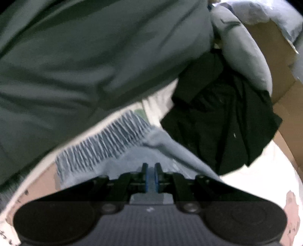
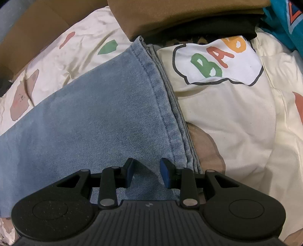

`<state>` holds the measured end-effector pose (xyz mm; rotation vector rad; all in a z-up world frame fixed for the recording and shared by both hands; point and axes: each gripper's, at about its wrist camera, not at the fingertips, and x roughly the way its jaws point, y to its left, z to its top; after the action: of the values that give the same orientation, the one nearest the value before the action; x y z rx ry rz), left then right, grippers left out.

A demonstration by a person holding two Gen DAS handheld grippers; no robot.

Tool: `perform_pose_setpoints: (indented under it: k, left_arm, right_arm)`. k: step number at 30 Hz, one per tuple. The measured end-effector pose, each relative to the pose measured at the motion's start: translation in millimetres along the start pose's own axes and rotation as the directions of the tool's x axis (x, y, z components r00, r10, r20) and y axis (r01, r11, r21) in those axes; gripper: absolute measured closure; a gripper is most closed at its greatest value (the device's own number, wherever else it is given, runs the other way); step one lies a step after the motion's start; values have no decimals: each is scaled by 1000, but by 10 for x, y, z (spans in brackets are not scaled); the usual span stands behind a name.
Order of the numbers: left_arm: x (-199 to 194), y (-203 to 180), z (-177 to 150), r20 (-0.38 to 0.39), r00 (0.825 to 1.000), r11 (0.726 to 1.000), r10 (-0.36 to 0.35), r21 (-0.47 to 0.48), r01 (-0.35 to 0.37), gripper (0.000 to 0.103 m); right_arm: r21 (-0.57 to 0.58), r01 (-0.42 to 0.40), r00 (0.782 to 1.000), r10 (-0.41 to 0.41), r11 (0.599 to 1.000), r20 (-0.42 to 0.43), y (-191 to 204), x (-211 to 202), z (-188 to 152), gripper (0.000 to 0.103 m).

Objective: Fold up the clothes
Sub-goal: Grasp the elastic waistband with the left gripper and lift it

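In the left wrist view, the left gripper [image 1: 151, 170] is sitting at the lower centre of the frame with its 2 blue-padded fingers [image 1: 145, 176] pressed almost together, pinching a thin layer of light blue denim from the jeans [image 1: 121, 160] between them. A frayed, fringed hem [image 1: 102, 140] of that denim is running diagonally across the middle of the frame, just above the fingers. A large grey-green garment [image 1: 85, 56] is filling the upper left, blurred. A black garment [image 1: 223, 121] is lying crumpled at the right centre, with a pale grey cloth [image 1: 244, 56] bulging above it and brown cardboard [image 1: 280, 90] showing at the right edge. In the right wrist view, the right gripper [image 2: 146, 170] is hanging at the lower centre with its jaws standing partly apart and nothing clamped between them; the fingers are hovering directly over the jeans [image 2: 94, 117], though whether the tips are touching the cloth is unclear. The jeans are lying folded in layers, spreading from the lower left up to the upper centre, on a cream printed sheet [image 2: 236, 117] bearing coloured letters at the upper right. A brown folded garment [image 2: 170, 15] is resting on a black folded one [image 2: 217, 30] at the top centre, and a teal cloth [image 2: 284, 22] is showing in the upper right corner.
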<state>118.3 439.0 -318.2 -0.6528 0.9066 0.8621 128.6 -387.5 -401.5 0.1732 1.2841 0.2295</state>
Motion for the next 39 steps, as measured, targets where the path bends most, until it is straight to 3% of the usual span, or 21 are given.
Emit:
perform_pose_setpoints:
  k: [6, 9, 14, 17, 21, 26, 39]
  left_arm:
    - [310, -81, -48, -30, 998, 999, 52, 2, -52, 96]
    - [506, -96, -36, -36, 997, 998, 66, -17, -67, 102]
    - [597, -196, -40, -25, 995, 995, 100, 33, -99, 102]
    - [512, -149, -4, -29, 996, 997, 82, 7, -82, 102]
    - [281, -136, 35, 32, 999, 999, 41, 10, -42, 101]
    - [160, -195, 92, 75, 994, 997, -75, 3, 75, 100]
    - [674, -355, 161, 6, 1000, 998, -22, -66, 22, 101]
  right_arm:
    - [-7, 4, 1000, -4, 1000, -1, 10, -6, 7, 67]
    - [-9, 8, 1000, -8, 1000, 3, 23, -4, 6, 67]
    - [-10, 15, 1000, -15, 1000, 1, 38, 1, 14, 67]
    - [-9, 15, 1000, -15, 1000, 0, 35, 4, 15, 67]
    - [-6, 18, 1000, -18, 1000, -4, 38, 7, 27, 67]
    - [-1, 12, 1000, -12, 1000, 7, 24, 7, 7, 66]
    - [-16, 9, 1000, -9, 1000, 12, 16, 2, 8, 66]
